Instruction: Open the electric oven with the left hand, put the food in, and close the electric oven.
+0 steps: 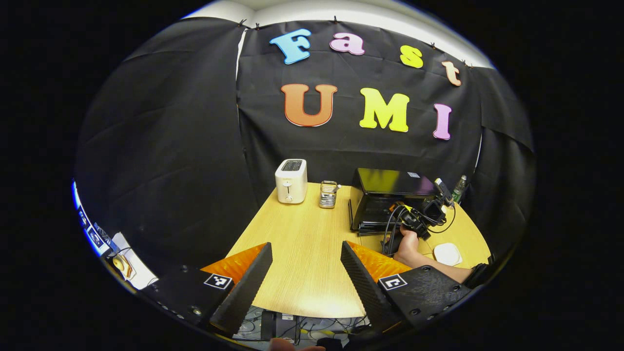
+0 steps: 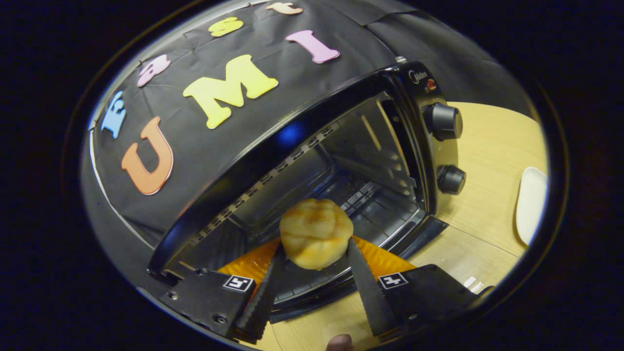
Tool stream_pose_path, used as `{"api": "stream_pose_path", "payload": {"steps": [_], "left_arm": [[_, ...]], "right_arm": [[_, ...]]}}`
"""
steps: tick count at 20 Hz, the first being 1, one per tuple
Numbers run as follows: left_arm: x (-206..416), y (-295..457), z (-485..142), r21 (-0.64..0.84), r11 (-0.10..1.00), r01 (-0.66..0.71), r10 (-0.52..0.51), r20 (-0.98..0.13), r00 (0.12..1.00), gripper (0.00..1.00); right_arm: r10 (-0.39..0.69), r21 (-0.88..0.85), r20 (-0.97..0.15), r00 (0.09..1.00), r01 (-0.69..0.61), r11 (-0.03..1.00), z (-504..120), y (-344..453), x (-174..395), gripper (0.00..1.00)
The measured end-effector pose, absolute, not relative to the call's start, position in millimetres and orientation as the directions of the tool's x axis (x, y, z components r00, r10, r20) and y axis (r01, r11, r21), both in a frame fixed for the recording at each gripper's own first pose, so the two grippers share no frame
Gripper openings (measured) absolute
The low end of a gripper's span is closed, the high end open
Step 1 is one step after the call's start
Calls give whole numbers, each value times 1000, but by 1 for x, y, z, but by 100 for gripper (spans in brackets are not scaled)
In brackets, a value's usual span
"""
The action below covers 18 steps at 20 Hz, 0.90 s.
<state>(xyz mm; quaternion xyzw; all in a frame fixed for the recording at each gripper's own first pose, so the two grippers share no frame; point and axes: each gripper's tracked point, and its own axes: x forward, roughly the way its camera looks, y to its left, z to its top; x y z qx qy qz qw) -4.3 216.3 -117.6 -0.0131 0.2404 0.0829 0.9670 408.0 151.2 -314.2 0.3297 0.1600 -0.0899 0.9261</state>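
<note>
You held the bread bun (image 2: 316, 233) at the mouth of the open electric oven (image 2: 312, 161), the right gripper (image 2: 314, 263) clamped on it from both sides. Carry it deep over the rack before letting go. Your left gripper (image 1: 304, 270) waited above the wooden table (image 1: 297, 234), jaws wide and empty.

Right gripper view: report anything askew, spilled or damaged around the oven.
Nothing stands out. The oven is open, its cavity looks clean, and the bun sits whole between the right tool fingers at the oven's mouth. No crumbs on the table.
</note>
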Motion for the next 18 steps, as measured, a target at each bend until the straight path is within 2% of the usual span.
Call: {"api": "stream_pose_path", "payload": {"steps": [4,10,14,18], "left_arm": [[-8,206,-111,5,988,-153,139,-446,884,94],[-14,188,-110,-54,988,-148,112,-422,900,94],[-10,177,-115,-63,988,-141,103,-408,907,93],[2,151,-120,-81,994,-73,36,-387,921,94]], "right_arm": [[-44,566,-352,935,250,786,-309,150,395,88],[4,503,-367,930,195,842,-299,143,337,89],[57,498,-373,926,147,855,-283,140,273,89],[75,406,-389,918,98,908,-268,122,206,89]]}}
